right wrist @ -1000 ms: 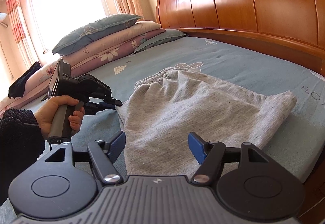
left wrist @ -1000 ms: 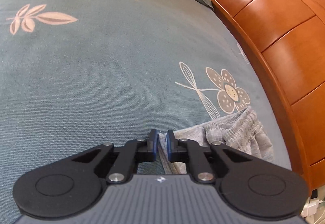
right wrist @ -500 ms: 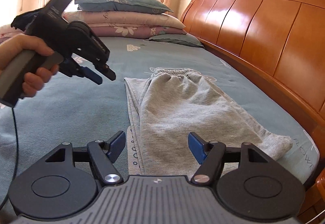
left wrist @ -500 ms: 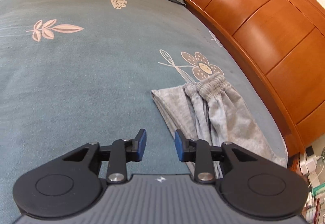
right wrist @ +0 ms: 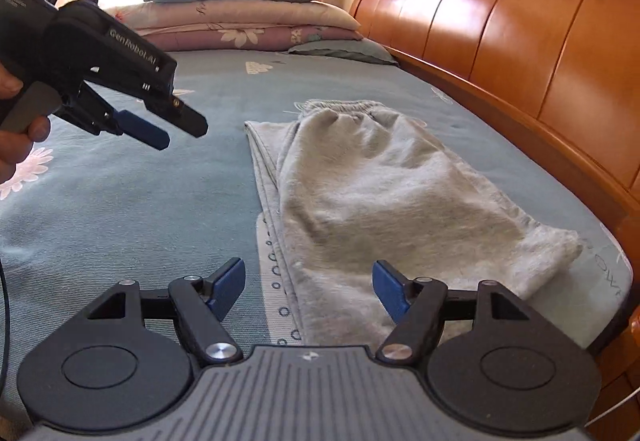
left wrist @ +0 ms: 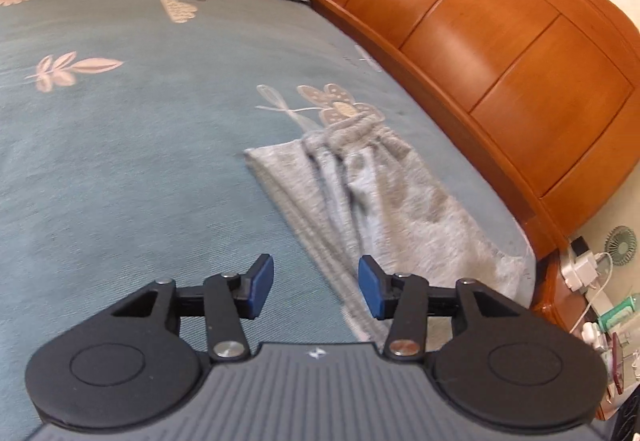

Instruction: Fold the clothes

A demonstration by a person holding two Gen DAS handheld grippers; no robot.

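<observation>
Right now, the scene reads:
Garment: grey sweatpants lie folded lengthwise on the blue-green floral bedspread, near the bed edge that runs along the wooden headboard.
Waistband: the elastic waistband is at the far end, toward the pillows; the leg cuffs lie at the near right, close to the bed corner.
Left gripper: left gripper hangs above the bedspread just left of the garment's long edge; its jaws are opening, about half apart, and nothing is between the blue pads.
Left gripper, other view: from the right wrist camera it appears at upper left, held by a hand, clear of the cloth.
Right gripper: right gripper stands wide, empty, over the near end of the sweatpants, not touching them as far as can be seen.
Pillows: 4 pillows are stacked at the far end of the bed.
Beside the bed: a small fan and chargers with white cables sit on the floor.
</observation>
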